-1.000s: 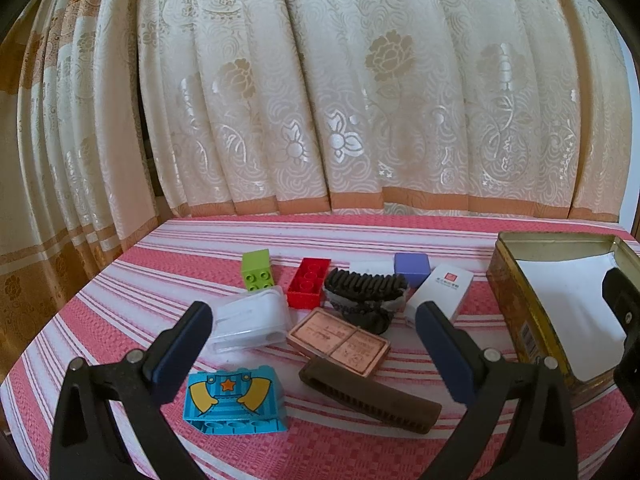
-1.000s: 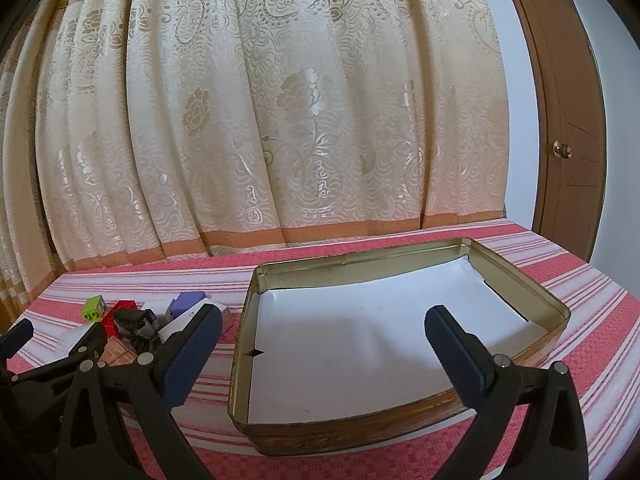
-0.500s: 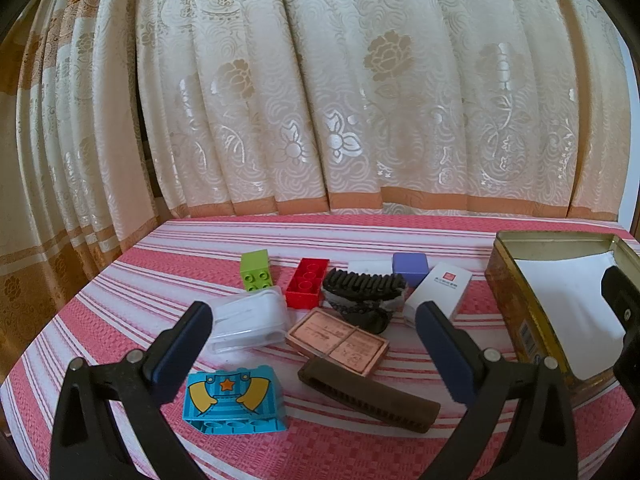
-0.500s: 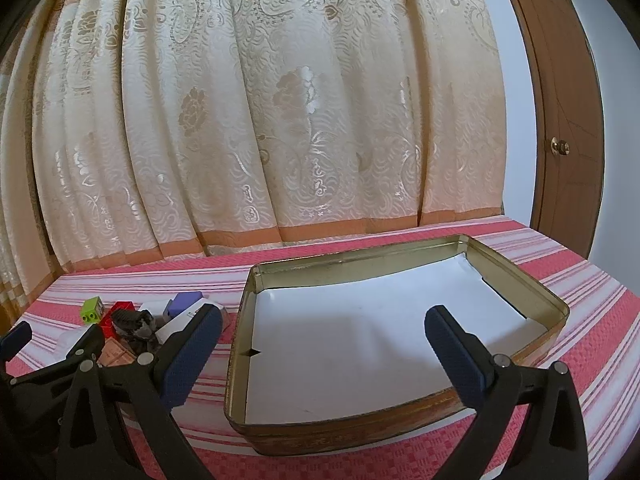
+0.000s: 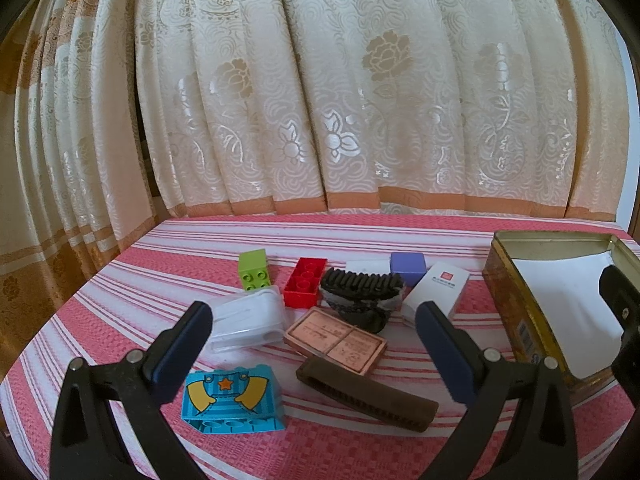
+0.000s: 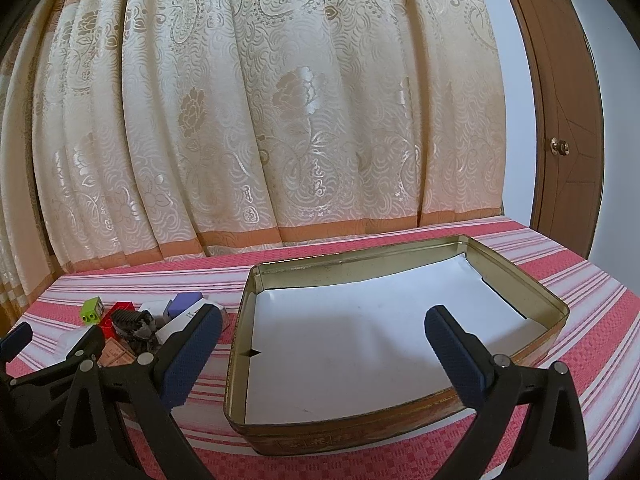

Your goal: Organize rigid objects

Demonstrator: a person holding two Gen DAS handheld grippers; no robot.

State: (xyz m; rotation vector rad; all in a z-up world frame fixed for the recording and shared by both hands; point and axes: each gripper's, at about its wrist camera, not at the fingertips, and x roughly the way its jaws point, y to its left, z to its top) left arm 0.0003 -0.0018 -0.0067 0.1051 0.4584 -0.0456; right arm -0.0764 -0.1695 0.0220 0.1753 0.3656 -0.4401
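Observation:
A cluster of small objects lies on the red striped tablecloth in the left wrist view: a blue printed block (image 5: pixel 234 400), a clear plastic case (image 5: pixel 248 320), a copper plaque (image 5: pixel 336 338), a dark brown comb (image 5: pixel 366 394), a black hair clip (image 5: pixel 362 294), a red brick (image 5: pixel 306 288), a green brick (image 5: pixel 254 270), a purple block (image 5: pixel 407 264) and a white box (image 5: pixel 436 288). My left gripper (image 5: pixel 314 330) is open and empty above them. My right gripper (image 6: pixel 322 332) is open and empty over the gold tin (image 6: pixel 280 432), which is lined with white paper.
The tin (image 5: pixel 508 292) stands at the right of the cluster. A cream curtain (image 5: pixel 360 100) hangs behind the table. A wooden door (image 6: pixel 568 128) is at the far right. My left gripper (image 6: pixel 52 340) shows at the left in the right wrist view.
Both views have shifted only slightly; the right wrist view has edged a little lower and nearer the tin. No object has moved.

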